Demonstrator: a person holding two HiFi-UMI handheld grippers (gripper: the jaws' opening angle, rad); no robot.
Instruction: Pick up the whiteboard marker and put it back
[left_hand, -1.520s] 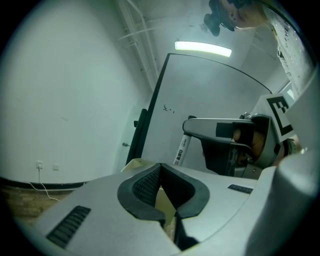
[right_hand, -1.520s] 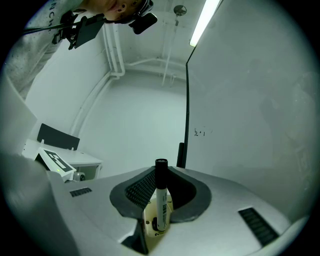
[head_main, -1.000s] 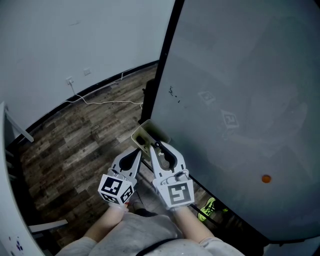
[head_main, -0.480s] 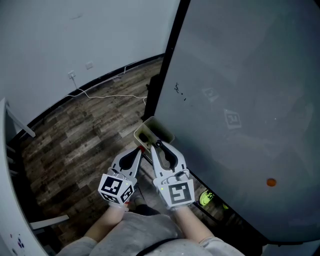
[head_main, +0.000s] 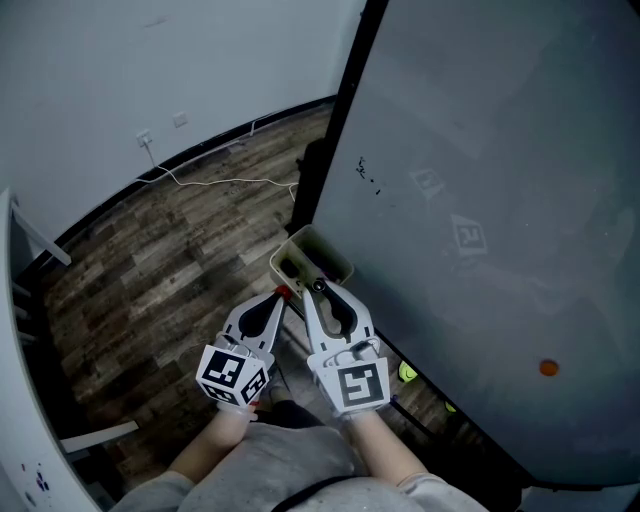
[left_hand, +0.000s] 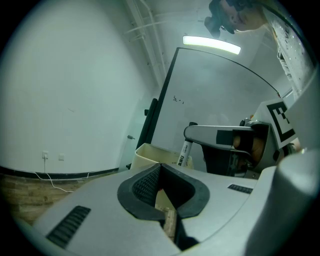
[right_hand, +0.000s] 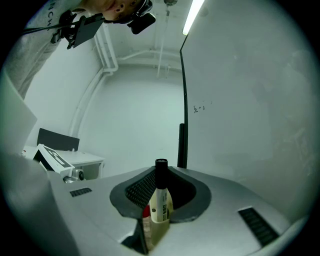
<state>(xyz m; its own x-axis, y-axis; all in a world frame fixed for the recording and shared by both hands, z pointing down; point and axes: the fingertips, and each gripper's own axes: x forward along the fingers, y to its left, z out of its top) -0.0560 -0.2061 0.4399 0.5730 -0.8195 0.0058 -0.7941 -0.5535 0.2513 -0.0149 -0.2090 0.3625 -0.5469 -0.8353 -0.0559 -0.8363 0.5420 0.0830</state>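
dark wood-plank floor (head_main: 150, 260) fills the head view's left middle under a plain white wall (head_main: 150, 70). a large grey whiteboard (head_main: 500, 200) covers the right, with a beige open-topped box (head_main: 338, 262) at its lower edge. the right gripper (head_main: 318, 291) has its jaws clamped on the white-barrelled, black-capped whiteboard marker (right_hand: 161, 200), just below the box; only its own view shows the cap. the left gripper (left_hand: 159, 171), jaws pressed together on nothing, sees the marker's printed barrel at centre right.
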